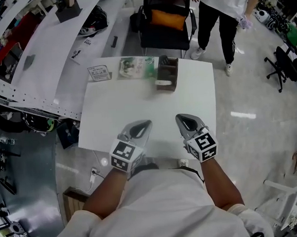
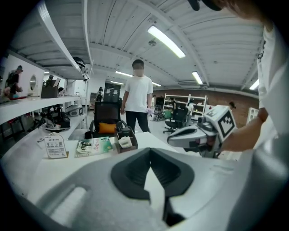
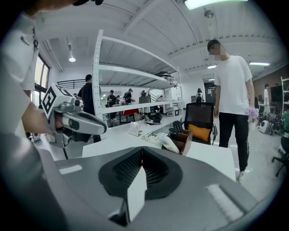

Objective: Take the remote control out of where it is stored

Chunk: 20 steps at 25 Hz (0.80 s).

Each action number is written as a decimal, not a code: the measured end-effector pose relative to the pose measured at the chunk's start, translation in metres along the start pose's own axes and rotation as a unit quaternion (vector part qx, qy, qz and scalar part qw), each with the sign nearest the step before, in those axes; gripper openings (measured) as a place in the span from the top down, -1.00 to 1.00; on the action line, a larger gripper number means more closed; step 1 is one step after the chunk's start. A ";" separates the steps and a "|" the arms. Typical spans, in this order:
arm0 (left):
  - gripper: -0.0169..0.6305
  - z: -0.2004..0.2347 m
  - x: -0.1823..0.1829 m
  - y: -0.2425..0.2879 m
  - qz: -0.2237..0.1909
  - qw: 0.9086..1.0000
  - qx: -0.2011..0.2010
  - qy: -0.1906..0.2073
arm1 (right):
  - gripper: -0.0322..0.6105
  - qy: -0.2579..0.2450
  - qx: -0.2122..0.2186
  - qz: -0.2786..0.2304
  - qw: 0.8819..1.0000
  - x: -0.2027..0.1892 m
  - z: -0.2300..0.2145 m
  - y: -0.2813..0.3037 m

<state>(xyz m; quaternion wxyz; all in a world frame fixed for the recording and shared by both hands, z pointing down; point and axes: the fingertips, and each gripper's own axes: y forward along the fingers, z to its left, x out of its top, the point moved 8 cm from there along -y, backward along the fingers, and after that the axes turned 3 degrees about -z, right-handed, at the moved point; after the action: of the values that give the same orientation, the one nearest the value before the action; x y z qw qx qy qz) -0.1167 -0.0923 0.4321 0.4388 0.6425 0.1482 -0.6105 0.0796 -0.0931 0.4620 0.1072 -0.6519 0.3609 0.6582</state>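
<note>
A brown organiser box (image 1: 166, 74) stands at the far middle of the white table (image 1: 114, 121). A dark remote control (image 1: 163, 60) stands upright in its back part, and a white object lies in its front. Both grippers hover side by side over the table's near edge, well short of the box. My left gripper (image 1: 144, 125) is shut with nothing held, and my right gripper (image 1: 183, 119) is shut and empty too. The left gripper view shows the box (image 2: 125, 140) ahead past its closed jaws. In the right gripper view the box (image 3: 183, 140) sits ahead to the right.
A small card stand (image 1: 99, 73) and a green leaflet (image 1: 136, 67) lie left of the box. A black chair with an orange cushion (image 1: 167, 20) stands behind the table. A person (image 1: 222, 16) stands beside it. Long white benches run along the left.
</note>
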 end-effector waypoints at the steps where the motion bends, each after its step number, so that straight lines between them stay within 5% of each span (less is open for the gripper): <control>1: 0.94 0.005 0.001 0.001 0.002 1.000 -0.005 0.002 | 0.88 -0.005 -0.006 0.002 1.000 0.002 -0.001 0.004; 10: 0.94 0.033 0.004 0.011 0.009 1.000 -0.029 0.005 | 0.83 -0.066 -0.049 0.036 0.996 0.020 -0.024 0.044; 20: 0.94 0.044 -0.004 0.014 0.011 1.000 -0.015 -0.024 | 0.71 -0.164 -0.038 0.105 0.980 0.010 -0.062 0.111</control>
<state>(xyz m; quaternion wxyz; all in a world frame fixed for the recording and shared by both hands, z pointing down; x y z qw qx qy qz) -0.1361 -0.1322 0.4468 0.4585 0.6222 0.1398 -0.6189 0.0588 -0.2135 0.4965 0.0700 -0.4971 0.3793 0.7773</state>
